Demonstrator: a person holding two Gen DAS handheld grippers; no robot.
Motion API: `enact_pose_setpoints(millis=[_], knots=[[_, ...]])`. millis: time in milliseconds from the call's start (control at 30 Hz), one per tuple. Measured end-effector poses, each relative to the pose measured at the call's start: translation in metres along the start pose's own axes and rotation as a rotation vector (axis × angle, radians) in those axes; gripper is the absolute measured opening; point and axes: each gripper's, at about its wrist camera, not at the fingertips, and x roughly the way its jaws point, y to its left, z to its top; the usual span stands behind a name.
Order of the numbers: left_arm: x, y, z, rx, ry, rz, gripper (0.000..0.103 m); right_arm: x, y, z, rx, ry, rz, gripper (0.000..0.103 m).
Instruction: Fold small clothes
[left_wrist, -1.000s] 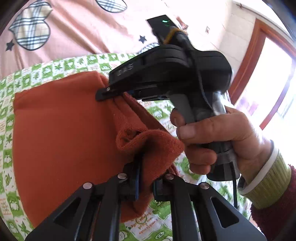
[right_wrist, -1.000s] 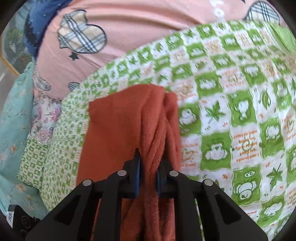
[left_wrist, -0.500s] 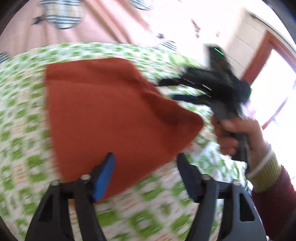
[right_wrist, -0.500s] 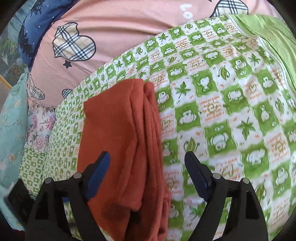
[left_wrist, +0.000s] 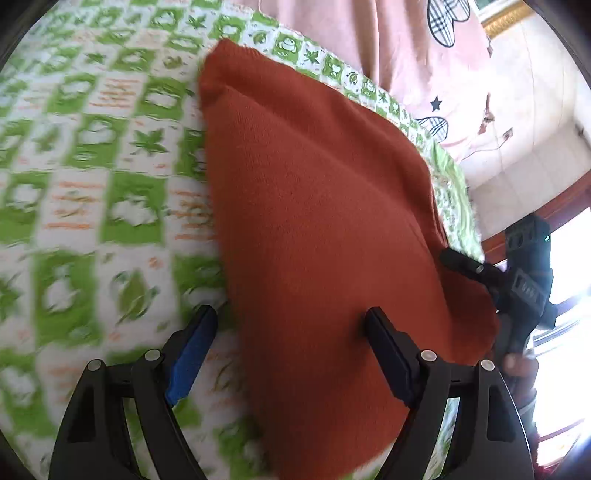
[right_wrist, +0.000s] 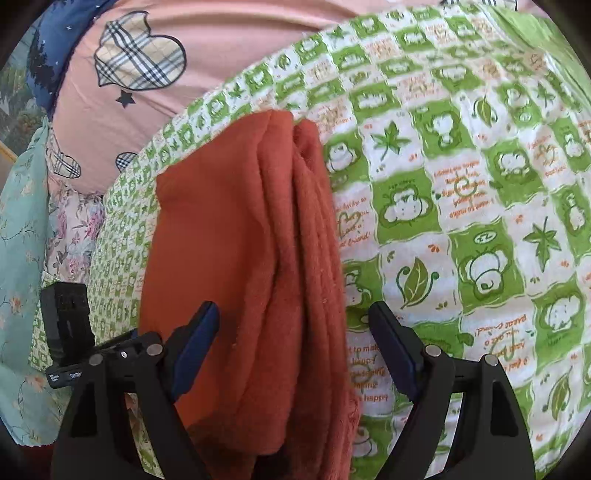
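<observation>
Two tongs: both apart, jaws just opened, gripping nothing.
Left tongs (left_wrist: 288, 328): over rust-orange garment (left_wrist: 317, 206).
Right tongs (right_wrist: 293, 325): garment's folded edge lies between, untouched.
Bed cover (right_wrist: 461, 192): beneath garment.

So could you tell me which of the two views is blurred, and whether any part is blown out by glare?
Left wrist view: green-checked printed bedsheet smeared by motion blur, window at right blown out white. Right wrist view: sharp, evenly lit, folded rust-orange knit garment crisp.

Rust-orange garment (right_wrist: 236, 236); green-and-white cartoon-check sheet (right_wrist: 461, 192); pink cover (right_wrist: 229, 48), seemingly plaid hearts.
</observation>
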Motion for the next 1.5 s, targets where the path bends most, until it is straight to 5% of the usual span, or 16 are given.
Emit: enact_pose_setpoints(millis=[67, 200, 267, 367, 600, 900, 1100, 1233, 1500], knots=[[0.008, -0.005, 0.005, 0.015, -0.002, -0.026, 0.079, 0.005, 0.000, -0.002, -0.007, -0.003, 0.010, 0.080], [0.024, -0.014, 0.009, 0.062, -0.010, -0.004, 0.052, 0.010, 0.006, -0.005, 0.019, 0.024, 0.082, 0.038], [0.018, -0.014, 0.011, 0.073, -0.034, -0.009, 0.030, 0.006, 0.016, -0.008, 0.003, 0.006, 0.069, 0.033], [-0.007, -0.016, 0.010, 0.094, -0.067, -0.042, 0.021, -0.003, 0.034, -0.015, 0.008, -0.018, 0.094, 0.026], [-0.109, -0.005, -0.026, 0.193, -0.180, 0.047, 0.021, 0.004, 0.126, -0.045, -0.093, -0.003, 0.237, 0.024], [-0.243, 0.071, -0.082, 0.132, -0.304, 0.173, 0.021, 0.061, 0.239, -0.099, -0.212, 0.073, 0.384, 0.024], [-0.250, 0.132, -0.125, 0.003, -0.274, 0.219, 0.021, 0.107, 0.250, -0.130, -0.211, 0.148, 0.302, 0.029], [-0.241, 0.160, -0.141, -0.067, -0.246, 0.209, 0.036, 0.111, 0.236, -0.135, -0.171, 0.165, 0.267, 0.038], [-0.250, 0.178, -0.119, -0.104, -0.259, 0.211, 0.055, 0.085, 0.228, -0.108, -0.169, 0.075, 0.193, 0.051]])
